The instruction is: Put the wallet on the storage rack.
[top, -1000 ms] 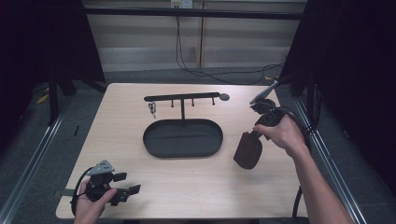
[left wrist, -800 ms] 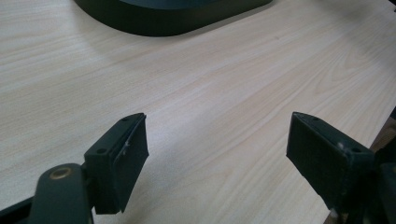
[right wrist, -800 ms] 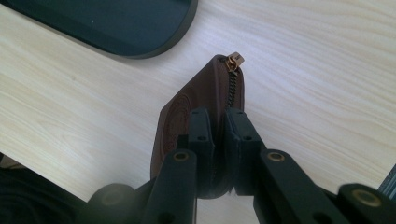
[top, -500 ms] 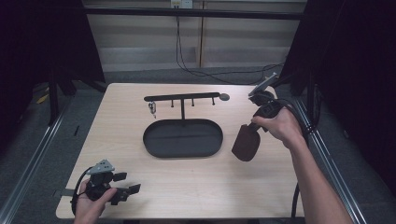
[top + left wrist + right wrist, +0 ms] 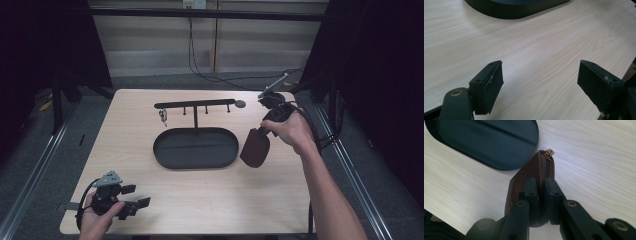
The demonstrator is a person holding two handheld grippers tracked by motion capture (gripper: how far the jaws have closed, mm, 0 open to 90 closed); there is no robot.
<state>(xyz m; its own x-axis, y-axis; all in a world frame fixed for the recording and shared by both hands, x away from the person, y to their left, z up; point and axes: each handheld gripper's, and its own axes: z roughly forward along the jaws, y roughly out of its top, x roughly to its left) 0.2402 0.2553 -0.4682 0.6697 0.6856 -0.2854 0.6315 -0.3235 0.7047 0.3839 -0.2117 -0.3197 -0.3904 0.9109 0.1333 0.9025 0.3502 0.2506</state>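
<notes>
Brown zipped pouch (image 5: 529, 177) pinched in right claw (image 5: 265, 131), hanging long axis downward just right of black oval tray (image 5: 165, 155), above tabletop (image 5: 210, 200). Left claw (image 5: 135, 202) gaping, empty, well apart at near-left corner.

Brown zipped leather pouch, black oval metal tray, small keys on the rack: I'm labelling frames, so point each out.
Brown zipped leather pouch (image 5: 524, 177): right gripper view, its flat side.
Black oval metal tray (image 5: 196, 162): high view, near rim.
Small keys (image 5: 163, 116): high view, the hanging bunch.

place: lab | cues: black curtains (image 5: 47, 45); aluminium frame rails (image 5: 30, 172)
</notes>
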